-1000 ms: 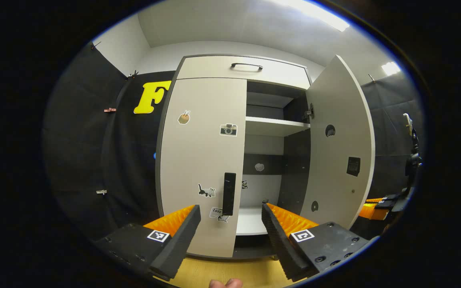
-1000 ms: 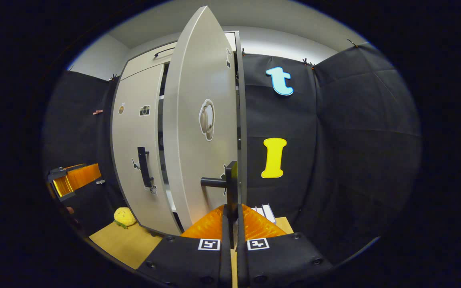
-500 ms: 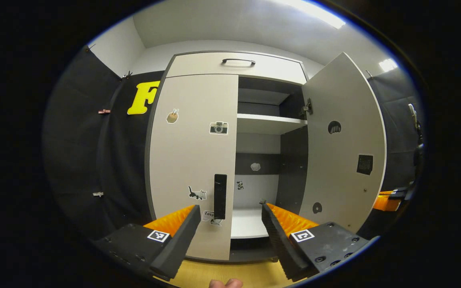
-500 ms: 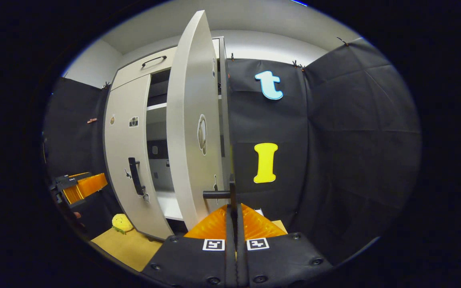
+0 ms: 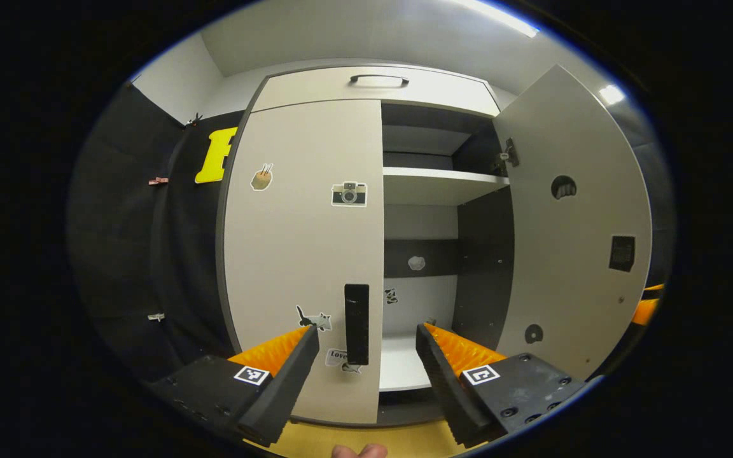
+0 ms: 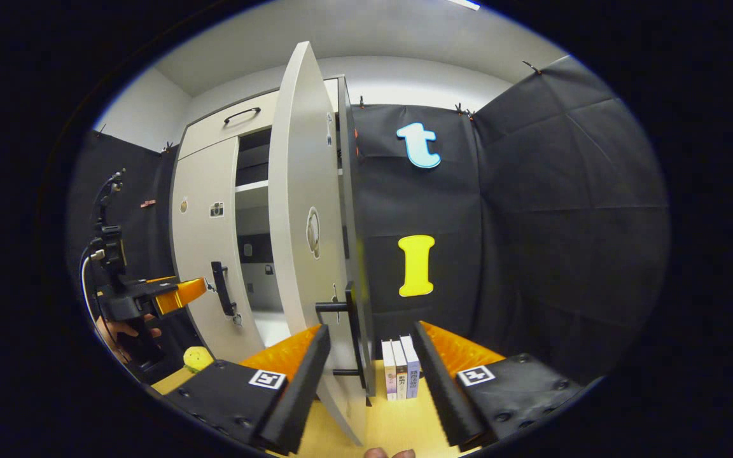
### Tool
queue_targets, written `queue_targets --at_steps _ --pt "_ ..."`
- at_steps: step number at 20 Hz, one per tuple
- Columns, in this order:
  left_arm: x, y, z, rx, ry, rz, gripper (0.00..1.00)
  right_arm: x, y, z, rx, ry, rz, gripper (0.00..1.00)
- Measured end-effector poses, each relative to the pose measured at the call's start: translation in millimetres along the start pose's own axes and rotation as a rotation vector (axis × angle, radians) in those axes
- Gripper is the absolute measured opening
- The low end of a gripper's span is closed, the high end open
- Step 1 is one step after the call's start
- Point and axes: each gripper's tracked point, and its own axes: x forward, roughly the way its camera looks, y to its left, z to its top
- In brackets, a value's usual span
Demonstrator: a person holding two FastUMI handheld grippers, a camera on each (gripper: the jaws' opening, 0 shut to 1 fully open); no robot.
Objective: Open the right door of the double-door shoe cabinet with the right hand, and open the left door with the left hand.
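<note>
Shoe cabinet (image 5: pixel 315 89) stood tall and pale grey against the booth wall, its right door (image 5: pixel 573 222) swung wide, its left door (image 5: pixel 303 254) flat shut with an upright black handle (image 5: pixel 356 323). Left gripper (image 5: pixel 366 346) hovered before that handle, jaws apart; right gripper (image 6: pixel 366 356) gaped around the right door's handle (image 6: pixel 355 334), not touching.

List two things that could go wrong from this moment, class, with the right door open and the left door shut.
1. The left gripper is open around the left door's handle but not closed on it; pulling now would likely slip off.
2. The right gripper is open beside the right door's handle, so the right door is free and might swing.
</note>
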Motion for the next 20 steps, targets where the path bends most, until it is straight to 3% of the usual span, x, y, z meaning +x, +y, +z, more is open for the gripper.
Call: queue_targets --at_steps 1,2,10,13,20 --pt "7.8 -0.3 -3.6 0.002 0.008 -0.004 0.94 -5.6 2.5 -2.0 0.001 0.001 0.002 0.98" --pt "16.7 -0.2 -7.6 -0.002 0.012 -0.005 0.94 -10.1 1.3 -1.1 0.001 -0.001 -0.007 0.99" --pt "75.3 20.8 -27.3 0.012 0.007 0.025 0.90 -25.8 -7.8 6.4 -0.026 -0.040 -0.027 0.98" --pt "90.6 22.5 -33.3 0.004 0.013 0.017 0.72 -24.0 -10.5 2.5 -0.042 -0.035 -0.041 0.98" --pt "108.7 17.2 -45.6 0.036 0.041 0.017 0.47 -20.2 -23.0 7.1 -0.042 -0.046 -0.066 0.98"
